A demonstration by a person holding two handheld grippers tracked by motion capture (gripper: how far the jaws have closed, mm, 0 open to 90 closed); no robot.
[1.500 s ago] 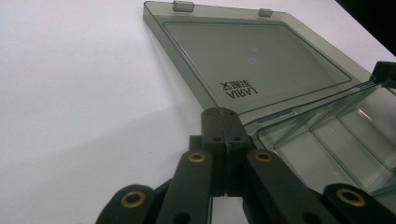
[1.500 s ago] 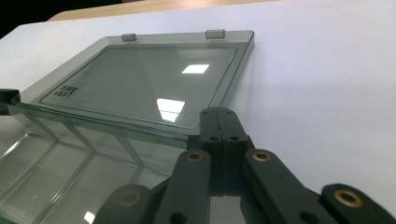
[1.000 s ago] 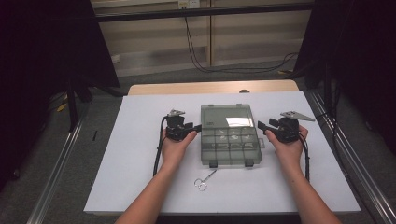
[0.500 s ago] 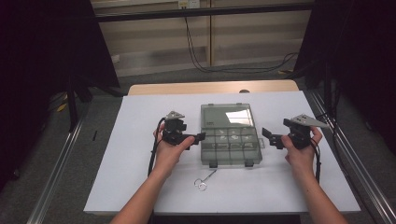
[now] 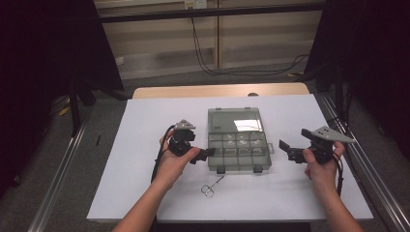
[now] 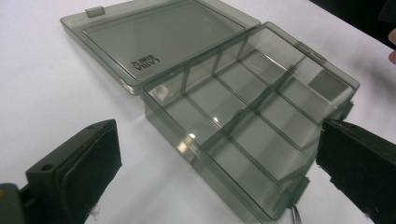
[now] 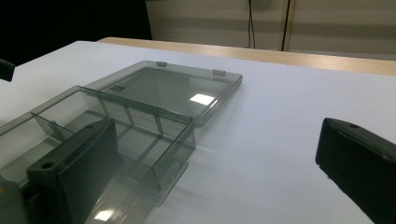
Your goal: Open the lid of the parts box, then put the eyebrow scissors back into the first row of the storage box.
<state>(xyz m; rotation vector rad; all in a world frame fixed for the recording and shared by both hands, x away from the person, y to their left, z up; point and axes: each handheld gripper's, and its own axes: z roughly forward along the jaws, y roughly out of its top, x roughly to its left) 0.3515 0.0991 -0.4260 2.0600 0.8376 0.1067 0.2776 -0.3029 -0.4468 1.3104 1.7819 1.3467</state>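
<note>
right gripper (image 5: 290,151): backed right off compartment box (image 5: 239,145), spread | left gripper (image 5: 205,153): spread, beside box | box open, released

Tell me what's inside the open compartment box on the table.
The compartment box looks empty: through its clear dividers only the bare bottom shows, and the lid lies flat open behind it. In the left gripper view, a jaw covers the far right corner, so that spot can't be checked.
</note>
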